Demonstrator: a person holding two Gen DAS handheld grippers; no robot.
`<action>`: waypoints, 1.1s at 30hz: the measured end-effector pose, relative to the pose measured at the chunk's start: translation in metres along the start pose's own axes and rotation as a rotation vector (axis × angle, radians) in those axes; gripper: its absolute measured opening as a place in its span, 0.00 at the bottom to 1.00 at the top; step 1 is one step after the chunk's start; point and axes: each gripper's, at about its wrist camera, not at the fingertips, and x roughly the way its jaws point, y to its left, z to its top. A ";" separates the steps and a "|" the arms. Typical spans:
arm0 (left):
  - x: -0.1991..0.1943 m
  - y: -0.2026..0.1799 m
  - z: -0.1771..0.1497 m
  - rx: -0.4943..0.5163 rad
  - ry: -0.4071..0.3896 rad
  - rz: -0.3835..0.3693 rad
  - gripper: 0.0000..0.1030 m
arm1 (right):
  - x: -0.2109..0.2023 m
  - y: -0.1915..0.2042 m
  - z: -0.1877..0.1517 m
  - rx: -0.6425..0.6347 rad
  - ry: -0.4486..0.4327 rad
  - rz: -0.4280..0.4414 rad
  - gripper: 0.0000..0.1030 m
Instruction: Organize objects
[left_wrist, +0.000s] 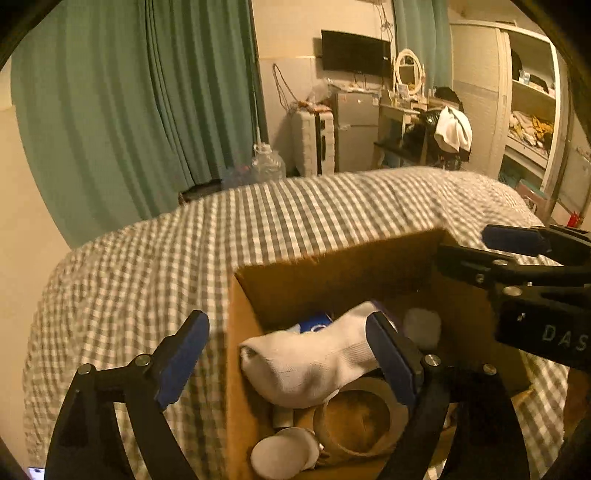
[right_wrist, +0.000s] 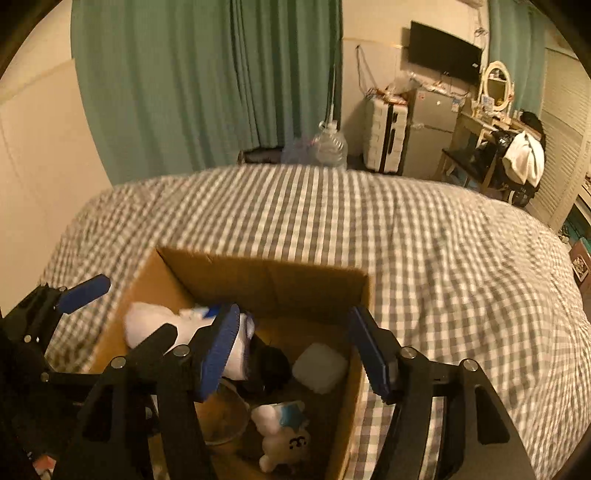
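An open cardboard box (left_wrist: 332, 269) (right_wrist: 266, 280) sits on the checked bed. Inside lie a white sock (left_wrist: 314, 365) (right_wrist: 155, 325), a roll of brown tape (left_wrist: 354, 417), a white round lid (left_wrist: 284, 454), a white square case (left_wrist: 423, 326) (right_wrist: 321, 367), a small plush toy (right_wrist: 284, 432) and a dark object (right_wrist: 269, 365). My left gripper (left_wrist: 288, 354) is open above the box's left wall, and the sock lies loose between its fingers. My right gripper (right_wrist: 295, 350) is open and empty above the box; it also shows in the left wrist view (left_wrist: 509, 247).
The grey-and-white checked bedcover (right_wrist: 424, 251) spreads around the box. Beyond the bed are green curtains (left_wrist: 129, 103), a large water bottle (left_wrist: 267, 166), a white suitcase (left_wrist: 314, 142), a small fridge (left_wrist: 354, 129), a vanity desk and open shelves (left_wrist: 528, 122).
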 end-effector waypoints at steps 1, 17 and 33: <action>-0.010 0.001 0.004 -0.001 -0.009 0.007 0.88 | -0.009 0.001 0.001 0.004 -0.010 -0.004 0.63; -0.203 0.012 0.037 -0.062 -0.221 0.050 0.98 | -0.220 0.029 0.010 0.004 -0.265 -0.112 0.89; -0.318 0.024 -0.019 -0.106 -0.405 0.111 1.00 | -0.339 0.064 -0.068 -0.014 -0.446 -0.126 0.95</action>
